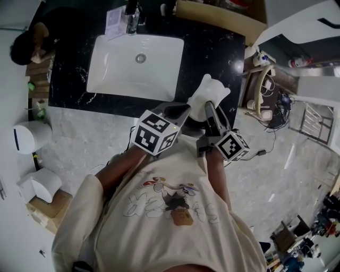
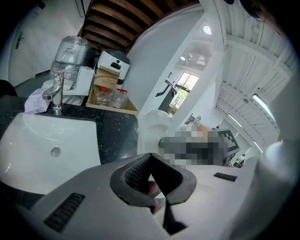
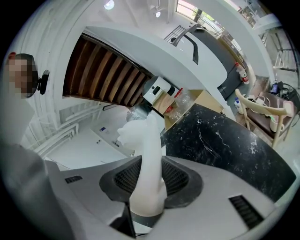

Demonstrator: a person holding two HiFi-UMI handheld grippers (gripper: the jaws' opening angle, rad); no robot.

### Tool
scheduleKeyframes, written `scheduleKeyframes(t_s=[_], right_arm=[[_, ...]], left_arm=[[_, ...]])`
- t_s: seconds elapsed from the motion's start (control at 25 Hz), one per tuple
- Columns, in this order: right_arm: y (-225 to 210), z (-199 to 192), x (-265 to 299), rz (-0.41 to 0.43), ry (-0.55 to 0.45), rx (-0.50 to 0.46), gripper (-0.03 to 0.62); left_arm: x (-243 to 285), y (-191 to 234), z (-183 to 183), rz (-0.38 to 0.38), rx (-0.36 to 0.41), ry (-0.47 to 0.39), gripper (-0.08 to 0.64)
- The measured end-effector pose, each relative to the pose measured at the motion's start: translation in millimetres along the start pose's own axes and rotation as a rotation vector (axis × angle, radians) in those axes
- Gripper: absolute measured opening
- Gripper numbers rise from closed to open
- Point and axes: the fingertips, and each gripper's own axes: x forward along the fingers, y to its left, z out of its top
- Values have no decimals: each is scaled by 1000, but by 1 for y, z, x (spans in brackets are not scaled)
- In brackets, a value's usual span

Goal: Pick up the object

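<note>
The object is a white, lumpy plastic figure [image 1: 208, 94] with a long neck. My right gripper [image 1: 211, 110] is shut on its lower part and holds it up over the front edge of the black marble counter [image 1: 212, 50]. In the right gripper view the white figure [image 3: 149, 154] stands between both ribbed pads [image 3: 178, 180] and rises past them. My left gripper [image 1: 178, 111] hangs just to the left of it, shut and holding nothing. In the left gripper view its dark fingertips [image 2: 136, 176] meet at the tip, and the white figure [image 2: 155, 125] shows beyond them.
A white sink [image 1: 111, 79] with a chrome faucet [image 1: 132, 15] is set in the counter. A wooden chair [image 1: 264, 93] with cables stands at the right. A white bin [image 1: 29, 135] and a carton [image 1: 50, 207] sit on the floor at the left. Another person [image 1: 26, 45] is at the far left.
</note>
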Motion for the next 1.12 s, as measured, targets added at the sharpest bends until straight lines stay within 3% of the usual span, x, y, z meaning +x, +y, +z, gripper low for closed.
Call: scheduleKeyframes(t_s=[0.6,1.12], right_arm=[[-5,2,-32,24,23,1,141],[-14,3,-84,56,33,0,140]], left_arm=[[1,-29,-3,43,-11,-26,14],[8,-85,-25,59,-7,-38,14]])
